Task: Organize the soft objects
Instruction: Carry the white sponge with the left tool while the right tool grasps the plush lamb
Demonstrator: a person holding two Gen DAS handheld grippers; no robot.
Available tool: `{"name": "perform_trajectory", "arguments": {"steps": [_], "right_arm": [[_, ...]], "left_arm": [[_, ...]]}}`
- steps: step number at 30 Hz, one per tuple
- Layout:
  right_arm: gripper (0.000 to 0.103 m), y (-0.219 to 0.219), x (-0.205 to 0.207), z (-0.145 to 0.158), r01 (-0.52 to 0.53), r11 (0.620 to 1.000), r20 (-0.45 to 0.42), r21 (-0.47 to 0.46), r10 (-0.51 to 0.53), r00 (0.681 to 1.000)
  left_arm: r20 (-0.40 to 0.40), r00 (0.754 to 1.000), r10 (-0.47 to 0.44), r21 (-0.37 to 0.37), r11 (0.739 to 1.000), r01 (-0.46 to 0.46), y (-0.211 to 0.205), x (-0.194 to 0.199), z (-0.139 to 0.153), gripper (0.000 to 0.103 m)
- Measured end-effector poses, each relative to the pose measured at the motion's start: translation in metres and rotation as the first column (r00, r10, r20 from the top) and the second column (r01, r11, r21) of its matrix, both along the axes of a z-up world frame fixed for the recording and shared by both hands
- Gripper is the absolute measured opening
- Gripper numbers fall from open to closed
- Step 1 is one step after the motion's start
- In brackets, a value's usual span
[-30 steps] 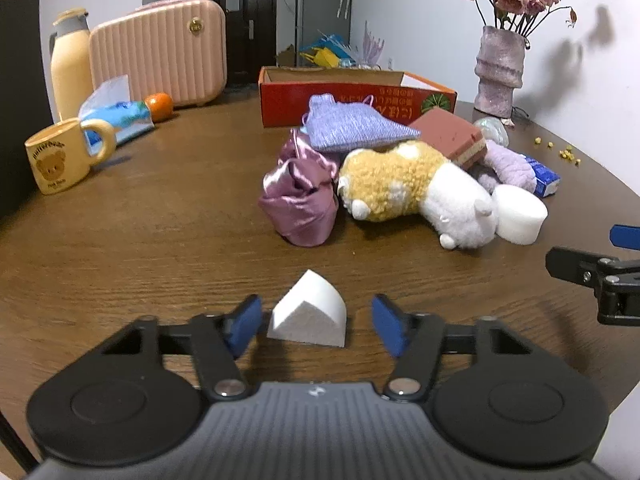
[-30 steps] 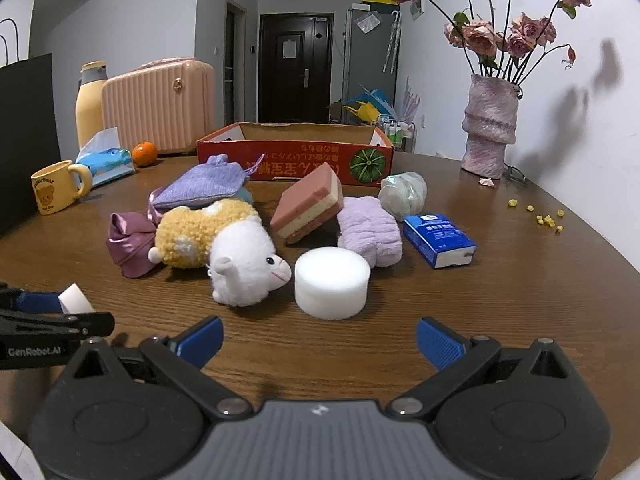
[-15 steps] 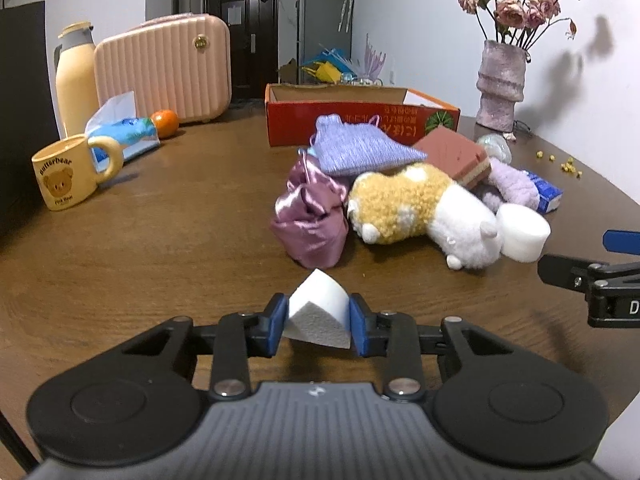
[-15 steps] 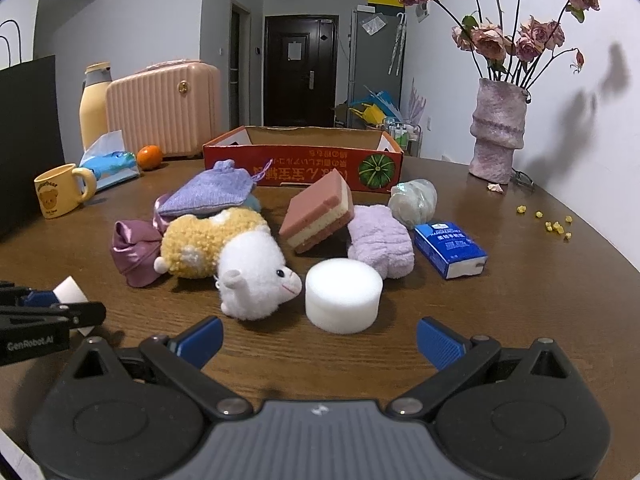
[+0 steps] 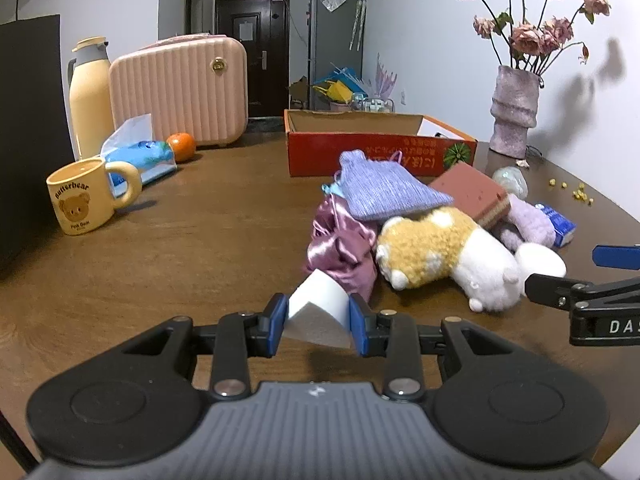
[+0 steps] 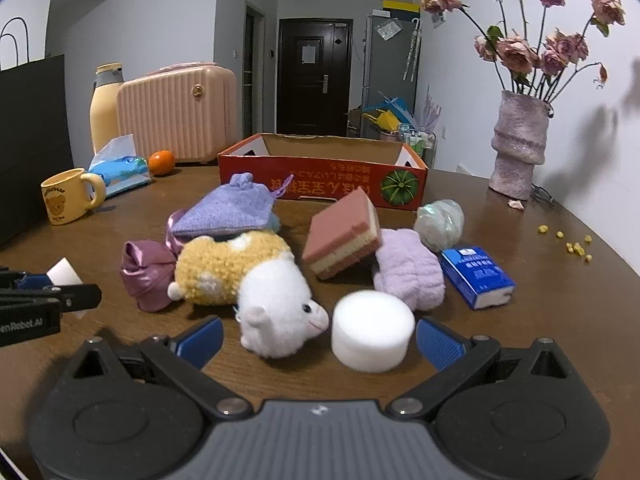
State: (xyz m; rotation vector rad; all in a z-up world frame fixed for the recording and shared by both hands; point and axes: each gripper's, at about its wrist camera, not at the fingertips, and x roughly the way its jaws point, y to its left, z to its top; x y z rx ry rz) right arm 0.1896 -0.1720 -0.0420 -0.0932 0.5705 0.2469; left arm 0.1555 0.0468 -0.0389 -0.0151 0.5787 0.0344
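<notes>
Between the pads of the left tool (image 5: 316, 322) a white foam wedge (image 5: 318, 312) is sitting, clenched and lifted off the desk (image 5: 180, 248). Further right, the right tool (image 6: 318, 338) is standing released, the foam cylinder (image 6: 372, 330) lying inside its jaws beside the plush sheep (image 6: 276, 300). Beyond the pile, the red box (image 5: 372, 148) is waiting.

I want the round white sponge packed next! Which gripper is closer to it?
Right. The open right gripper sits just in front of the round white sponge. The left gripper is off to its left, shut on a white wedge sponge.
</notes>
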Motion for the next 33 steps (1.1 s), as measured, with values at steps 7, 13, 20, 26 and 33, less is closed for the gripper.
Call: {"name": "perform_trajectory", "arguments": {"steps": [7, 13, 20, 26, 33], "right_arm": [[0.102, 0.018, 0.017, 0.0, -0.028, 0.999, -0.006, -0.025, 0.028, 1.0], [0.099, 0.032, 0.031, -0.003, -0.055, 0.998, -0.022, -0.041, 0.055, 0.998], [0.097, 0.047, 0.048, -0.01, -0.073, 0.995, -0.051, -0.064, 0.07, 0.996], [0.091, 0.056, 0.064, -0.016, -0.085, 0.993, -0.072, -0.079, 0.08, 0.994], [0.078, 0.062, 0.079, -0.023, -0.112, 0.991, -0.095, -0.072, 0.105, 0.99]], "left_arm": [[0.017, 1.0, 0.016, -0.004, 1.0, -0.016, 0.013, 0.009, 0.005, 0.034], [0.021, 0.999, 0.027, -0.015, 1.0, -0.027, 0.022, 0.017, 0.005, 0.034], [0.02, 0.999, 0.043, -0.028, 0.999, -0.043, 0.033, 0.026, 0.003, 0.034], [0.017, 0.998, 0.053, -0.038, 0.998, -0.052, 0.041, 0.033, 0.001, 0.034], [0.011, 0.998, 0.061, -0.039, 0.997, -0.06, 0.043, 0.038, 0.0, 0.034]]}}
